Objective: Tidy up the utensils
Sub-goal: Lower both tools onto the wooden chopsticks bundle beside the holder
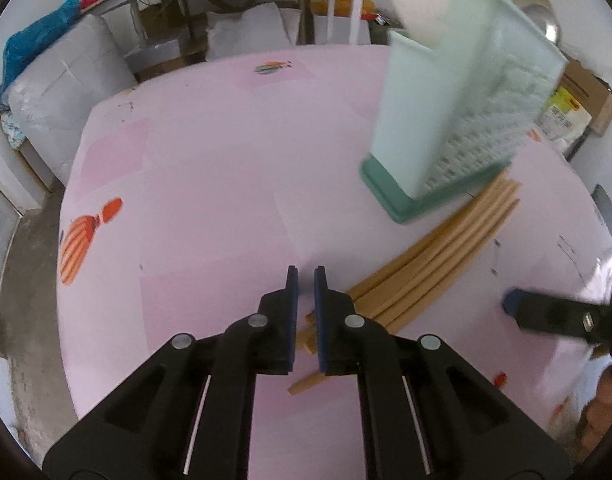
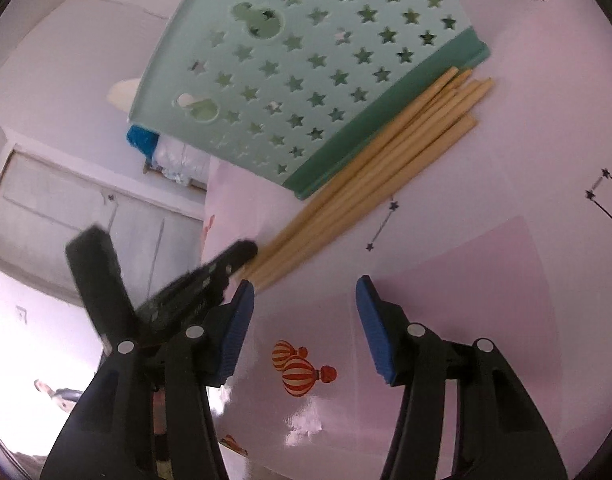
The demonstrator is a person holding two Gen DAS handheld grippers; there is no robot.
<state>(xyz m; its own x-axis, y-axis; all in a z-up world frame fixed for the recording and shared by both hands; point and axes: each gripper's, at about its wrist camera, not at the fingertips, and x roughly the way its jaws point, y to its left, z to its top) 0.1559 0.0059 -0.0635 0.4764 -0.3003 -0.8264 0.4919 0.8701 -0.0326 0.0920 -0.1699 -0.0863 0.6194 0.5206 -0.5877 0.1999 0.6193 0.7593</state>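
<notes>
Several wooden chopsticks lie in a loose bundle on the pink table, running from my left gripper up to the foot of a mint-green utensil holder on a darker green base. My left gripper is down over their near ends, jaws almost together, with chopstick ends in the narrow gap. In the right wrist view the same chopsticks lie along the star-punched holder. My right gripper stands open above bare table, holding nothing. It shows at the right edge of the left wrist view.
The table's left edge drops to a concrete floor. White stuffed bags and cardboard boxes stand beyond the table. A blurred white object sits at the holder's top. The left gripper's black fingers cross in front of the right gripper's left pad.
</notes>
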